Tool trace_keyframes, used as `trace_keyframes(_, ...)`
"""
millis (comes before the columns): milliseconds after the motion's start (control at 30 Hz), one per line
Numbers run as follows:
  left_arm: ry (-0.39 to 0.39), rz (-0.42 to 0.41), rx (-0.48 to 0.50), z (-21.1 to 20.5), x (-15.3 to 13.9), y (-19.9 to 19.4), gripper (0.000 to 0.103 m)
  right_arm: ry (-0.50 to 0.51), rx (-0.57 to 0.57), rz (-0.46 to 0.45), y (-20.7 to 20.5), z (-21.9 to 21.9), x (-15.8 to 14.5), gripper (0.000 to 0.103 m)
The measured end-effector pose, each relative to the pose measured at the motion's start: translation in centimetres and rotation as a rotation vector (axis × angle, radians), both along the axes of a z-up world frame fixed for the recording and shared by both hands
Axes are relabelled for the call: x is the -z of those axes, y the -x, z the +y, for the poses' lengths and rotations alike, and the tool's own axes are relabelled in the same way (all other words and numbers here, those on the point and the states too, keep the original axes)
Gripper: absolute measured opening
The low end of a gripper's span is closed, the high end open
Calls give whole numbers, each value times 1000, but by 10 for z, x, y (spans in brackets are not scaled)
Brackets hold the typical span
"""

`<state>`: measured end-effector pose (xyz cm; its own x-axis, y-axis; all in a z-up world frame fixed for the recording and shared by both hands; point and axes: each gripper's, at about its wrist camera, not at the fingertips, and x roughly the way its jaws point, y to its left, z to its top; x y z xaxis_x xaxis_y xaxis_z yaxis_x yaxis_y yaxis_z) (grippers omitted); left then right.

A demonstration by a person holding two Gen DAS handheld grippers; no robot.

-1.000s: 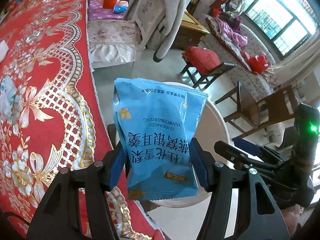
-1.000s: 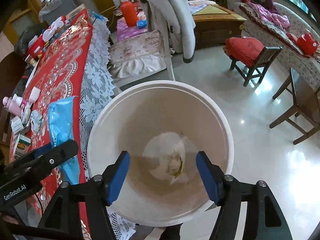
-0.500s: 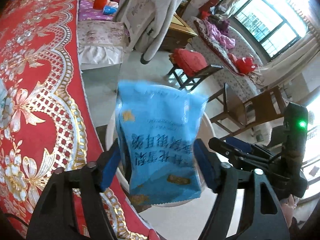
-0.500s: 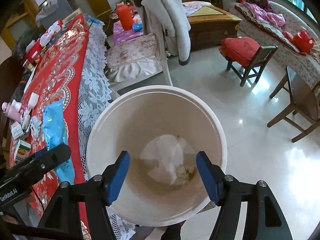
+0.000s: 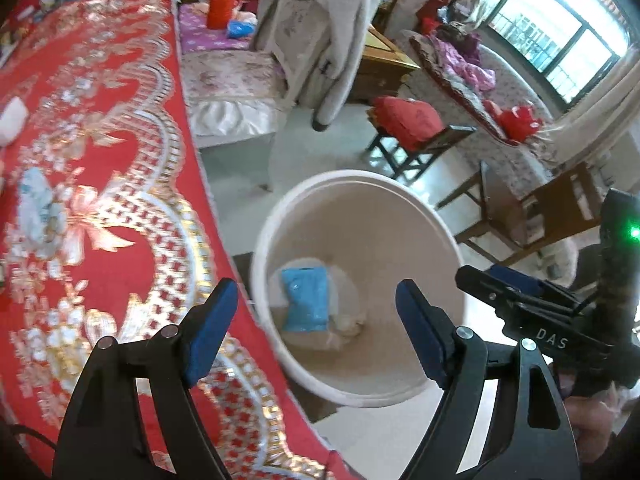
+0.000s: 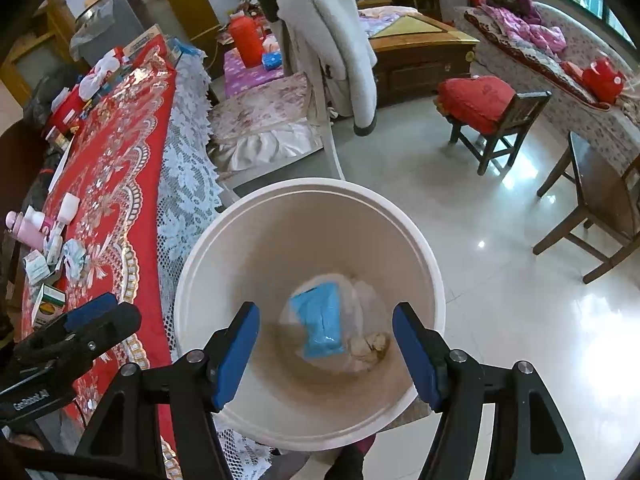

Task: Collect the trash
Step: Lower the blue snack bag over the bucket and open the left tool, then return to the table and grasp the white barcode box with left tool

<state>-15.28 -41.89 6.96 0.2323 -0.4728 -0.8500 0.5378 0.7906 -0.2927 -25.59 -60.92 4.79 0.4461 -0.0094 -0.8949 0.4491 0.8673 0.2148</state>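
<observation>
A blue snack packet (image 5: pixel 307 300) lies at the bottom of the white bin (image 5: pixel 352 184) on crumpled white paper; it also shows in the right wrist view (image 6: pixel 322 326) inside the bin (image 6: pixel 312 188). My left gripper (image 5: pixel 314 330) is open and empty, above the table edge and the bin's near rim. My right gripper (image 6: pixel 326 354) is open and empty, right over the bin. A crumpled pale wrapper (image 5: pixel 38 210) lies on the red tablecloth (image 5: pixel 100 160).
The table (image 6: pixel 112 152) carries small boxes (image 6: pixel 48 304), a pink bottle (image 6: pixel 26 228) and clutter at its far end. A chair with a white coat (image 6: pixel 324 40) stands behind the bin. Wooden chairs (image 6: pixel 496 120) stand on the tiled floor at right.
My left gripper has opened and let go of the blue packet, which has dropped into the bin. The right gripper has stayed over the bin.
</observation>
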Motion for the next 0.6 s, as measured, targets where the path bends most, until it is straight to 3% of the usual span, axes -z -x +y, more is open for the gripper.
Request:
trace_keyframes(300, -95, -137, -100, 35, -12, 2, 81, 26, -79, -19, -18, 30, -9, 67)
trace_keyframes(600, -102, -144, -231, 103, -20, -12, 81, 55, -208, -73, -50, 91, -27, 67)
